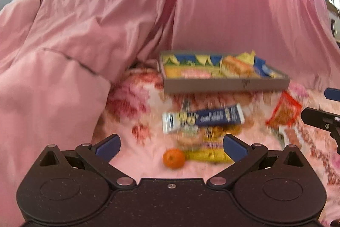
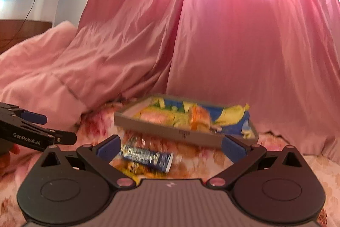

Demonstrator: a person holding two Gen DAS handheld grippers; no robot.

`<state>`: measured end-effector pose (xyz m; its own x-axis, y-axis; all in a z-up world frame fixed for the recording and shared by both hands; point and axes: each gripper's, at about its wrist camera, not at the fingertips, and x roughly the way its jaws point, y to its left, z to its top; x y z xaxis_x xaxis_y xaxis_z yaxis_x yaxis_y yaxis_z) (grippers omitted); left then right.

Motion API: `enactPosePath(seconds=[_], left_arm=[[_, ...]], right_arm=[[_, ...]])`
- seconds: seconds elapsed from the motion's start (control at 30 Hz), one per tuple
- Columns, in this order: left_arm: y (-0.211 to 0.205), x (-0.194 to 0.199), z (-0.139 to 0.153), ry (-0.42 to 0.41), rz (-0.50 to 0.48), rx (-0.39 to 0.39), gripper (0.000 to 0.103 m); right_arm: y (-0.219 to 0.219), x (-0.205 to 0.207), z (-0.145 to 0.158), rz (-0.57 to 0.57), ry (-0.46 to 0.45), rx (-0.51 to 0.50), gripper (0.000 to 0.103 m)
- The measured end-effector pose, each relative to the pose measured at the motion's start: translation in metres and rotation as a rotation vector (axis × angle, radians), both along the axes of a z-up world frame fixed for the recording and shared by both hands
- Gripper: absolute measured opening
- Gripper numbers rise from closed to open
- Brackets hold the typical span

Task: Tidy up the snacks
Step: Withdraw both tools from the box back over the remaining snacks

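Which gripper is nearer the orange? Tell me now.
Left. The left gripper hangs open right over the orange, which lies between its fingers. The right gripper is off to the side, over the blue packet; its view doesn't show the orange.

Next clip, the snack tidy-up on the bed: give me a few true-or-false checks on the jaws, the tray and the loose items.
1. The left gripper has its jaws spread with nothing between them. True.
2. The right gripper is clamped on the blue packet. False: its jaws are open and the packet lies on the bedspread.
3. The orange sits inside the tray. False: it lies on the bedspread, nearer the camera than the tray.
4. The tray already holds several snack packets. True.
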<state>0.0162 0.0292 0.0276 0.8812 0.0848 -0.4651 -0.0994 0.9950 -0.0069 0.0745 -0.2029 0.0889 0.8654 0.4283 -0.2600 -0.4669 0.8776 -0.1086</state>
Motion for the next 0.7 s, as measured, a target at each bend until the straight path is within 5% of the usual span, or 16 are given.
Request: enactPosePath(seconds=[0.7], left_arm=[[0.0, 0.001, -0.047, 0.16, -0.009, 0.029, 0.102]], right_arm=[[0.012, -0.001, -0.055, 0.014, 0.225, -0.096, 0.103]])
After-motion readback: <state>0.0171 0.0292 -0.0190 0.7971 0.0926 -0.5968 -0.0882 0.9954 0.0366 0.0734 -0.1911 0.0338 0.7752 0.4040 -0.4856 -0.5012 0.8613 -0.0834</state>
